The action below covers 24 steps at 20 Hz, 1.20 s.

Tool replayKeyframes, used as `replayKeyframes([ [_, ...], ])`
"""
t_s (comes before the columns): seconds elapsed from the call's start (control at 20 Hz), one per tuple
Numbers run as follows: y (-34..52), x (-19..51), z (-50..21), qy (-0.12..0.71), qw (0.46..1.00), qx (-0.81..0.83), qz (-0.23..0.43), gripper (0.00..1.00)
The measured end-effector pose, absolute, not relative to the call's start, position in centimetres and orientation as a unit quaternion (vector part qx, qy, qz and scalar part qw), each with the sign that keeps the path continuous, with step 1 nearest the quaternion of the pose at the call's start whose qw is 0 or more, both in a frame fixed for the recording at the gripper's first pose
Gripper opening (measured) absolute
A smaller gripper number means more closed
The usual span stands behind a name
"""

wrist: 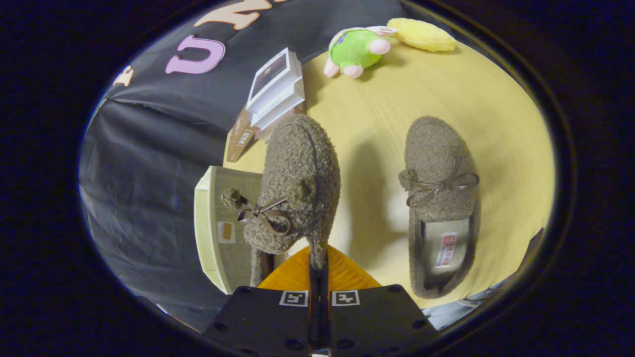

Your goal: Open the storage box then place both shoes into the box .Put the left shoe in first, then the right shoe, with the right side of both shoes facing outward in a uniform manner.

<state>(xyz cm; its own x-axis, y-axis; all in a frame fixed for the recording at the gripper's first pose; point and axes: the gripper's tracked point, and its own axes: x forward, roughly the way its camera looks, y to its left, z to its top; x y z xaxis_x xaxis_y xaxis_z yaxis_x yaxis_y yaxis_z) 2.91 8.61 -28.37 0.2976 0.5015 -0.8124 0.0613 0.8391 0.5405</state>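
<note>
One shoe (297, 188) pinched by its heel rim in the closed gripper (319, 267) and lifted over the storage box (211, 233), not yet inside; other shoe (439, 198) left lying on the table (496, 124) alongside, well apart.

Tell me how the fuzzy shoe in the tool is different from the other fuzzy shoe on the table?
The held shoe is pinched by its heel edge in the tool and hangs lifted, toe pointing away; the other shoe lies flat on the yellow table, untouched. The held shoe is tipped, hiding its opening; the other shoe shows its lining and a label inside. Both are brown, woolly, with a bow and pompoms.
</note>
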Motion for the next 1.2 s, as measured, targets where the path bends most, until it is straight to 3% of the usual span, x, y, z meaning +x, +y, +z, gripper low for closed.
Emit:
replayKeyframes([
  [0.6, 18.0, 1.0, -16.4, 0.534, 0.755, 0.274, 0.266, 0.03],
  [0.9, 25.0, -0.2, -17.5, 0.552, 0.736, 0.266, 0.29, 0.03],
  [1.2, 30.5, 0.1, -23.0, 0.576, 0.743, 0.226, 0.257, 0.03],
])
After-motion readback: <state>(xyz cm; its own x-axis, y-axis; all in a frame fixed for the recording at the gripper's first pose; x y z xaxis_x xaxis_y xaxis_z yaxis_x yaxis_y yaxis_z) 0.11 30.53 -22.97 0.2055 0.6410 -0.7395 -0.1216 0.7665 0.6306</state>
